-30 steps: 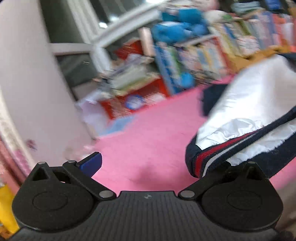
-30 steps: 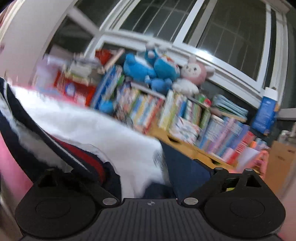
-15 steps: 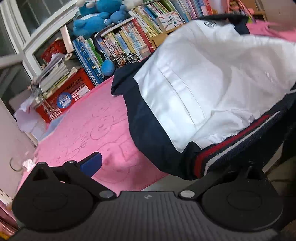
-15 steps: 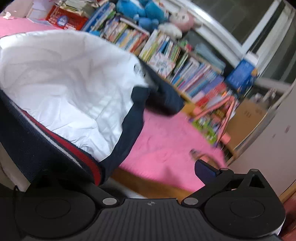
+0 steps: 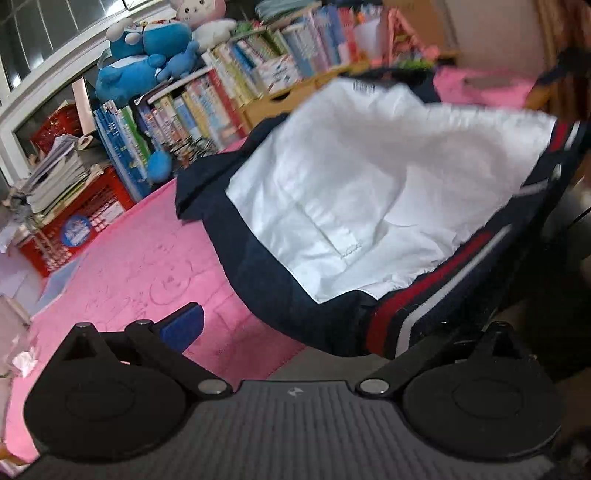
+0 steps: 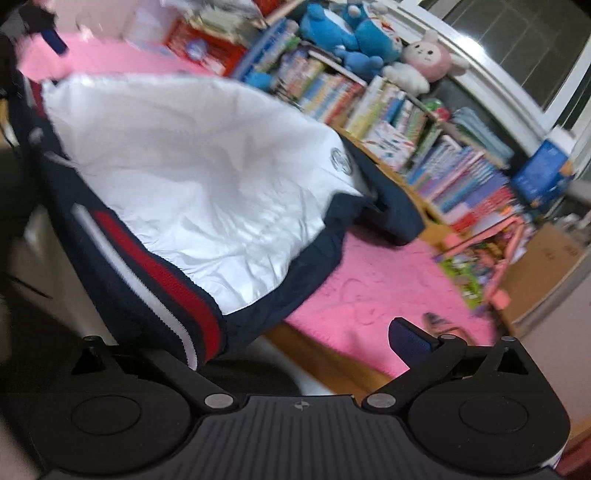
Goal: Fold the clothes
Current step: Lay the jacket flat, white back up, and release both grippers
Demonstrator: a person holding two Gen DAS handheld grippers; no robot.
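Showing matte black plastic on both units: left tool [image 5: 291, 328] and right tool [image 6: 295, 343]. Carrying a ribbed grey centre plate with a small pale emblem, flanked by two round black housings. Linking angled black arms through silver pivot screws. Wearing dark blue pads [image 5: 183, 326] on the fingers [image 6: 408, 341].

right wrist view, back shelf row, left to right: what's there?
red basket → blue plush toys → pink bunny plush → blue box
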